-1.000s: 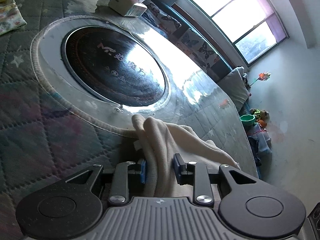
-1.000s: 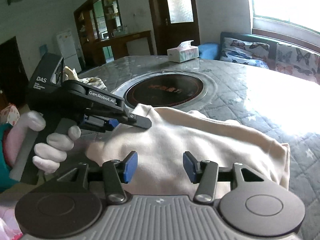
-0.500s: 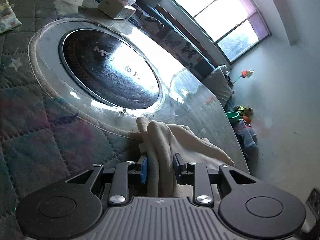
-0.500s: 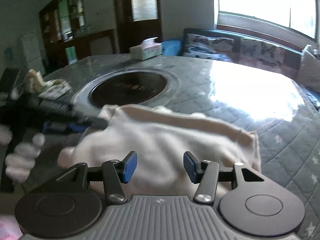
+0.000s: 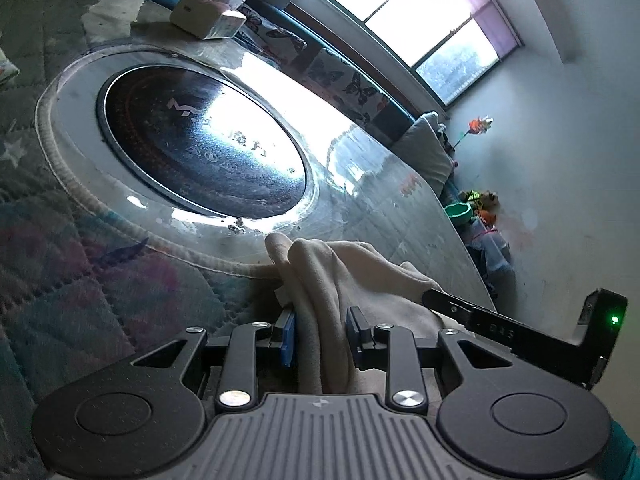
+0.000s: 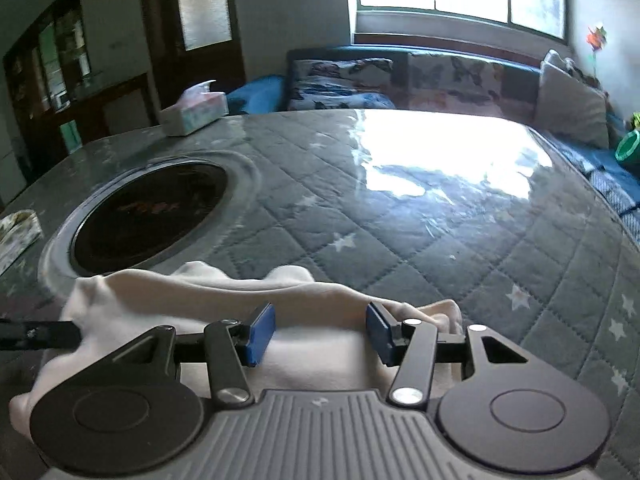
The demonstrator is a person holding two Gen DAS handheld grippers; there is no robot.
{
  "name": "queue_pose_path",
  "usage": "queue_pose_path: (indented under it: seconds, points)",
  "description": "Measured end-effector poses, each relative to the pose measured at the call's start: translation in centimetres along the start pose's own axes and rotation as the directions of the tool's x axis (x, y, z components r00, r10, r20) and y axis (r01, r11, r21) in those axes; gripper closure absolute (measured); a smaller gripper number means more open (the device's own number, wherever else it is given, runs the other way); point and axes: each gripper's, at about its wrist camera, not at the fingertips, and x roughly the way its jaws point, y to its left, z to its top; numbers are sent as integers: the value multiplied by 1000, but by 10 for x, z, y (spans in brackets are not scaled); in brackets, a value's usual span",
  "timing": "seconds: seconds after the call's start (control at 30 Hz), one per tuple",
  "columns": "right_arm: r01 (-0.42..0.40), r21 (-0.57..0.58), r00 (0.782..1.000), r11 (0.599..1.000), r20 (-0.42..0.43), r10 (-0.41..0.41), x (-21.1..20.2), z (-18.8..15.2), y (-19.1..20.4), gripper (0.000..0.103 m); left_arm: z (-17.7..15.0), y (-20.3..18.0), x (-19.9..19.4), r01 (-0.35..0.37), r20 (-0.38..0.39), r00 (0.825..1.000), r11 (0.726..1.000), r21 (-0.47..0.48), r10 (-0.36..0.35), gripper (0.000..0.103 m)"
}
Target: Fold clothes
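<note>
Cream garment (image 6: 224,300) bunched on the desk (image 6: 440,240) beside the round hob (image 5: 204,148); left tongs (image 5: 320,334) pinch its edge to anchor it, right tongs (image 6: 318,334) spread over it, gripping nothing.

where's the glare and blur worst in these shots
Left wrist view: window glare blows out part of the round glass inset, and the quilted table cover sits dark. Right wrist view: a white reflection patch on the table cover, and the cream garment is slightly motion-blurred.

Garment (image 6: 192,300) on table (image 6: 400,240), before hob (image 6: 148,216)
</note>
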Motion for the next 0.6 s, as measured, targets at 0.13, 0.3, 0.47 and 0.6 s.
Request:
queue_pose_path:
  seconds: [0.13,0.3,0.47,0.6]
  points:
    - [6,-7,1000,1000,15,-6,3,-3,2,48,1,0,0,-1,-12,1000,1000,4,1,73]
    - [9,-9,1000,1000,24,-9,8,1,3,44,2,-1,0,-1,-27,1000,1000,10,1,73]
    - [4,-30,1000,1000,20,-4,5,3,3,44,4,-1,0,-2,-42,999,1000,16,2,73]
    - [-11,-74,1000,997,21,13,-14,-2,3,39,4,-1,0,-6,-44,999,1000,11,6,73]
